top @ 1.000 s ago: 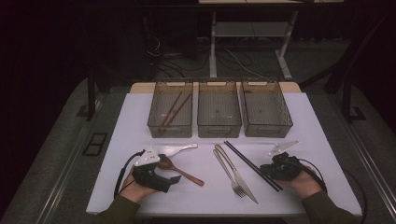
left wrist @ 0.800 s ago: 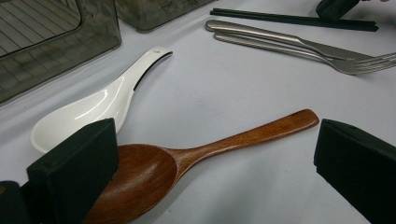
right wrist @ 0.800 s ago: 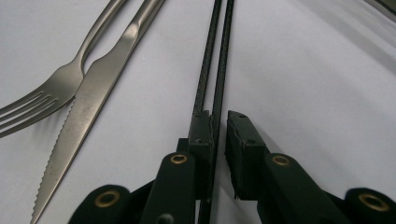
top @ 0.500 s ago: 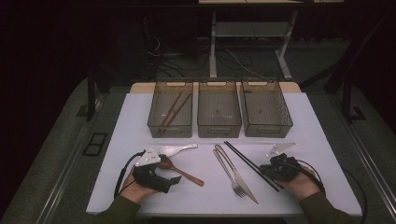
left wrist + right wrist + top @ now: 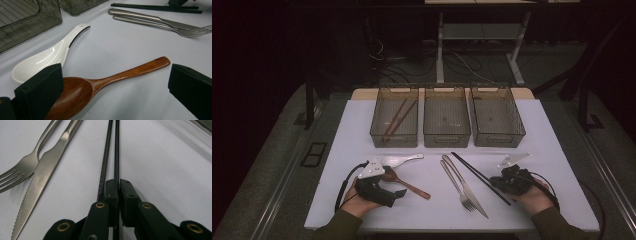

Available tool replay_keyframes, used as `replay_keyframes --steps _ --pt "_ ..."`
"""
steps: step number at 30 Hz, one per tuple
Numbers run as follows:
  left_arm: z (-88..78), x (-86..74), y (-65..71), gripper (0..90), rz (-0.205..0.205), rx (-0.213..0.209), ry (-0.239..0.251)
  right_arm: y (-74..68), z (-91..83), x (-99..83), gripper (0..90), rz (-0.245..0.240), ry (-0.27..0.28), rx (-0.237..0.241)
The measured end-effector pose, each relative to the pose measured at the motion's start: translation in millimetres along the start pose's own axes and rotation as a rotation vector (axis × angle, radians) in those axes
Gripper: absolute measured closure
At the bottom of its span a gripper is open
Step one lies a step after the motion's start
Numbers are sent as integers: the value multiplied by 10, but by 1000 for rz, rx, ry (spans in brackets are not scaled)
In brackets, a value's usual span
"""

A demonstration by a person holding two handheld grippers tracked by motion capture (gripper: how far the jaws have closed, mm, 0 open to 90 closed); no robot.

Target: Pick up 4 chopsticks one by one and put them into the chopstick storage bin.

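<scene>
Chopsticks [image 5: 110, 152], the black pair, run up the middle of the right gripper view, and the right gripper [image 5: 118, 187] has its jaws pinched together on one of them; the other stick lies just beside the left jaw, apparently outside the grip. Those jaws have just been closing. In the high view this gripper [image 5: 498, 184] sits at the lower right, on the near end of the pair.

At the lower left, the left gripper [image 5: 398, 192] stands open, its jaws straddling a wooden spoon [image 5: 100, 83] without pinching it. A white spoon [image 5: 47, 56] lies just beside it.

Sorting looks barely begun. One brown pair of sticks [image 5: 394, 119] already lies in the left bin [image 5: 395, 136]; the middle bin [image 5: 446, 137] and right bin [image 5: 498, 136] hold nothing. A fork [image 5: 457, 182] and knife [image 5: 474, 192], both spoons and the black pair are all on the white table [image 5: 552, 150], so nearly everything is left.
</scene>
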State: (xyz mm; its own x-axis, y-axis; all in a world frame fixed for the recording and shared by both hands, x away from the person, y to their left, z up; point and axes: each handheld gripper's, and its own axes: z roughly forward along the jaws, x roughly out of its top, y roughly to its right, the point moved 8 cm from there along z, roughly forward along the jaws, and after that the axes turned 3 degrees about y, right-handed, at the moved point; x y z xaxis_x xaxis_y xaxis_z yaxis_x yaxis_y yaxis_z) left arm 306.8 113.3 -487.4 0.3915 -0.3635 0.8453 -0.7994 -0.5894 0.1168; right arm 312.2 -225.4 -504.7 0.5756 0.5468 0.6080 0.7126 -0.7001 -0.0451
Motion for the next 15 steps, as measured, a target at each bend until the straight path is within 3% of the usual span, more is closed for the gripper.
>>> replay_keyframes --steps 15 --pt "-12 16 12 0 1 -17 10 63 -57 40 855 33 37 17"
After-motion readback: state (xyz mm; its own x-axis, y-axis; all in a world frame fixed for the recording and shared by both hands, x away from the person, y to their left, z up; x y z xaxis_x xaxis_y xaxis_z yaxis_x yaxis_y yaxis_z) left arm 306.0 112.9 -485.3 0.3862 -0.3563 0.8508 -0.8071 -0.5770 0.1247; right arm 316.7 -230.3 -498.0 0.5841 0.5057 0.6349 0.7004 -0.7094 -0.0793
